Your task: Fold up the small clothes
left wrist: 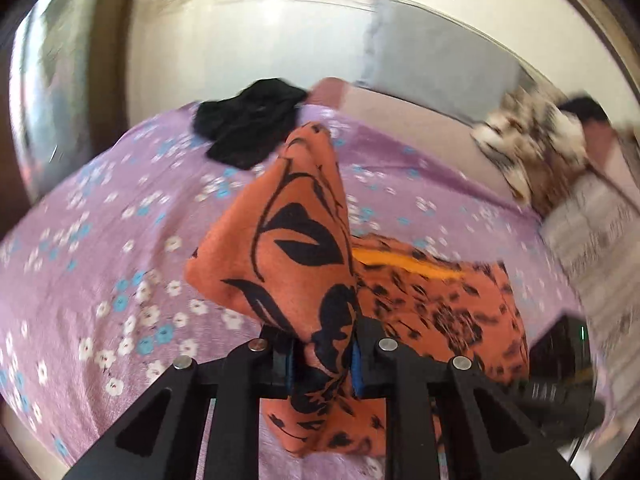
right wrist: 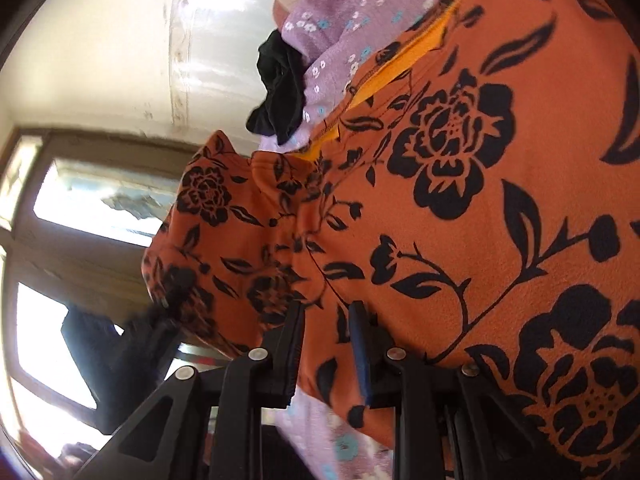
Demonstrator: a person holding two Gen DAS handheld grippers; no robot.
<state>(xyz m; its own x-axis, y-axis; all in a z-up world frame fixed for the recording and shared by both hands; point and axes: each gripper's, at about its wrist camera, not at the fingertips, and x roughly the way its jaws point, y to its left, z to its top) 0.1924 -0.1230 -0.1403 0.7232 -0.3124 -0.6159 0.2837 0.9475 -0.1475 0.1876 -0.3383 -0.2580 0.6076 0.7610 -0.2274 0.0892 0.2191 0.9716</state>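
Orange fleece garment hangs pinched in my left tool, lifted off the bed; my right tool clamps its other edge. Thick folds between the pads may slip, dropping a corner onto the black cloth ahead.

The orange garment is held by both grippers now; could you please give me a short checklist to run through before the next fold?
1. Left gripper clamped on the orange garment: ok.
2. Right gripper clamped on the garment's edge: ok.
3. Black cloth lies clear of the garment: ok.
4. Bare sheet free to lay the fold on: ok.
5. Garment hangs flat, without bunching: not ok, it is bunched at the left gripper.
6. Edges lined up: cannot tell.
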